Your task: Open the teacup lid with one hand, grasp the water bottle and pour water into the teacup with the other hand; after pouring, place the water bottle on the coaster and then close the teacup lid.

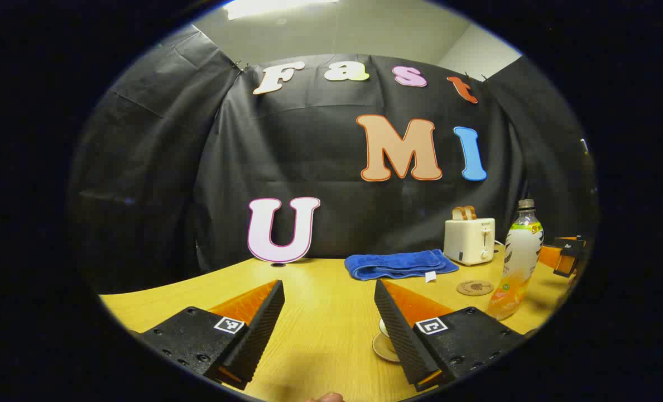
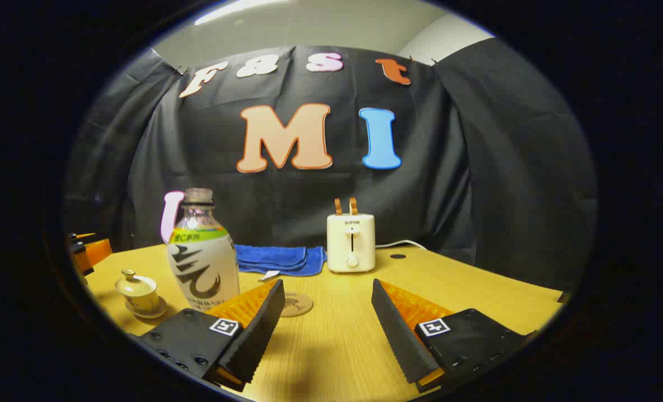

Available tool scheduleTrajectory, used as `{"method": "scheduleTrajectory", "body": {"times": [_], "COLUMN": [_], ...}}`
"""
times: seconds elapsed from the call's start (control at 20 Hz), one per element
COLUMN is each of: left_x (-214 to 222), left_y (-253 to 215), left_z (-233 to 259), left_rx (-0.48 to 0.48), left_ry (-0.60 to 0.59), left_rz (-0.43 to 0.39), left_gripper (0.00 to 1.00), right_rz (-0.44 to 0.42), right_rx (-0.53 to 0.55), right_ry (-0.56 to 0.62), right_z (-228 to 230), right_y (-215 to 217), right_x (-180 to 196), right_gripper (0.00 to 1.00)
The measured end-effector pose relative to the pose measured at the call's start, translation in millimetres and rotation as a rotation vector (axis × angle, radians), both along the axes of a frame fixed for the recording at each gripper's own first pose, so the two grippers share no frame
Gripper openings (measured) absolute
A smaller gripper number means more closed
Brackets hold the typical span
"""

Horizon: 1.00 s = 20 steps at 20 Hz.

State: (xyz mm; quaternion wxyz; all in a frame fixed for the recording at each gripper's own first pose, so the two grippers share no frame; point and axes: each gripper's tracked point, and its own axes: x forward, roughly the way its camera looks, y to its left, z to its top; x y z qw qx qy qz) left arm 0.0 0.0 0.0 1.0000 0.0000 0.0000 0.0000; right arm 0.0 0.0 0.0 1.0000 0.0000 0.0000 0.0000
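The water bottle stands upright on the wooden table, just behind the left finger of my right gripper, which is open and holds nothing. A small lidded teacup sits on its saucer to the bottle's left. A round coaster lies between the fingers, farther back. In the left gripper view, my left gripper is open and low over the table. The teacup's saucer peeks out behind its right finger. The bottle and coaster are off to the right.
A white toaster with two slices of toast stands at the back, its cord trailing right. A folded blue towel lies beside it. The other gripper shows at the far right of the left gripper view. Black cloth walls close the table in.
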Motion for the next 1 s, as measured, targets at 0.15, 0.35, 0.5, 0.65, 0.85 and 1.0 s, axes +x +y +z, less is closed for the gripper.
{"method": "scheduleTrajectory", "body": {"times": [0.15,0.35,0.5,0.65,0.85,1.0], "left_x": [3.2,8.9,15.3,20.1,22.1,21.5], "left_y": [11.8,25.0,30.4,32.4,37.1,42.0], "left_z": [-14.4,-6.5,-19.8,-16.7,-18.6,-19.0], "left_rx": [0.008,0.003,0.005,0.005,0.006,0.010], "left_ry": [0.066,0.029,0.074,0.064,0.069,0.075], "left_rz": [0.050,0.047,0.021,-0.006,0.018,0.058], "left_gripper": [0.95,0.95,0.95,0.95,0.95,0.95], "right_rz": [0.014,0.032,0.032,0.029,0.043,0.037], "right_rx": [0.001,0.001,0.001,0.002,0.002,0.002], "right_ry": [0.004,0.004,0.005,0.007,0.007,0.007], "right_z": [1.1,2.1,2.0,1.3,0.9,0.5], "right_y": [1.6,4.1,2.4,0.5,2.3,1.4], "right_x": [1.3,1.8,3.5,6.2,7.3,8.2], "right_gripper": [1.00,0.97,0.97,0.97,0.98,1.00]}}
